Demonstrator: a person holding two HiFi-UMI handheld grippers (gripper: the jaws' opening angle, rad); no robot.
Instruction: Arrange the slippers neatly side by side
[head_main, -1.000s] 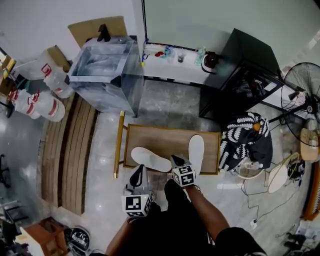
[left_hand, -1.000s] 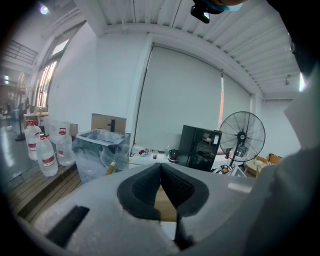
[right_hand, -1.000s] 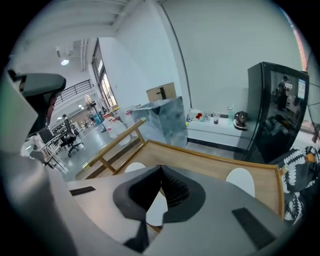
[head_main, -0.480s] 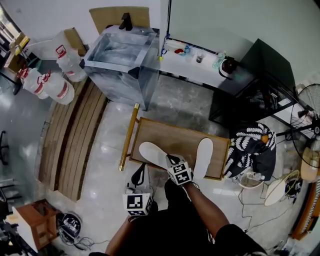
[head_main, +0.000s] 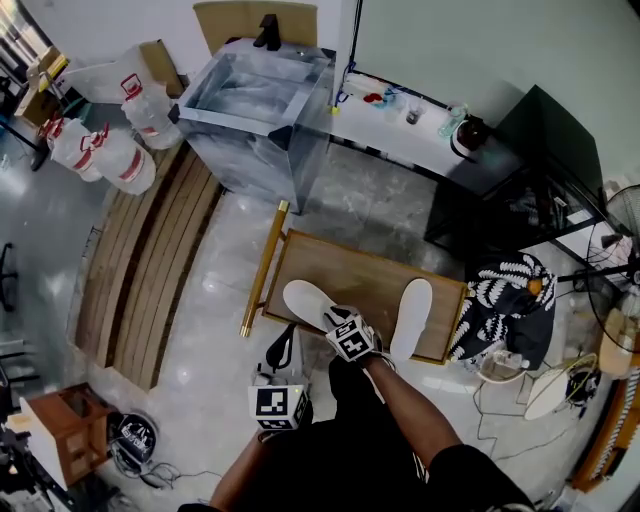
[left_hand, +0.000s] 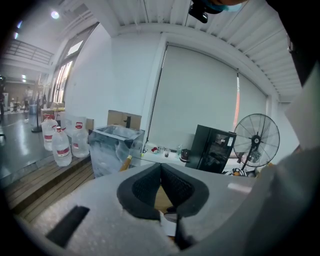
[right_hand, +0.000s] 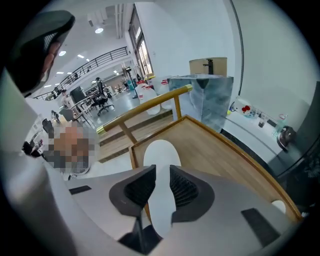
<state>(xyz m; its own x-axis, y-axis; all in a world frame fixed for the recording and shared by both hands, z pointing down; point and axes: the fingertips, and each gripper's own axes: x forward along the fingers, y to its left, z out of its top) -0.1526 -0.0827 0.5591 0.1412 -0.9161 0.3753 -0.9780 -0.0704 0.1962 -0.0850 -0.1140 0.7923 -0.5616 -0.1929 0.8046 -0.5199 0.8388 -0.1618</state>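
Observation:
Two white slippers lie on a low wooden platform (head_main: 370, 275). The left slipper (head_main: 303, 298) lies slanted, and the right slipper (head_main: 413, 318) points away from me near the platform's right end. My right gripper (head_main: 336, 320) is at the left slipper's near end. In the right gripper view that slipper (right_hand: 161, 152) runs through the narrow gap of my right gripper (right_hand: 162, 182); the jaws are opening and the pads do not visibly press on it. My left gripper (head_main: 284, 342) hangs over the floor in front of the platform, and in its own view my left gripper (left_hand: 161, 172) is shut with nothing in it.
A glass tank (head_main: 260, 95) stands behind the platform, with water bottles (head_main: 120, 160) and wooden slats (head_main: 150, 260) to the left. A black cabinet (head_main: 520, 170), a patterned cloth (head_main: 505, 300) and a fan (head_main: 625, 215) stand to the right. A brass rail (head_main: 262, 268) edges the platform's left side.
The head view has swung, so the whole scene has shifted in frame. My right gripper has stayed at the left slipper's near end. The left gripper has kept its place.

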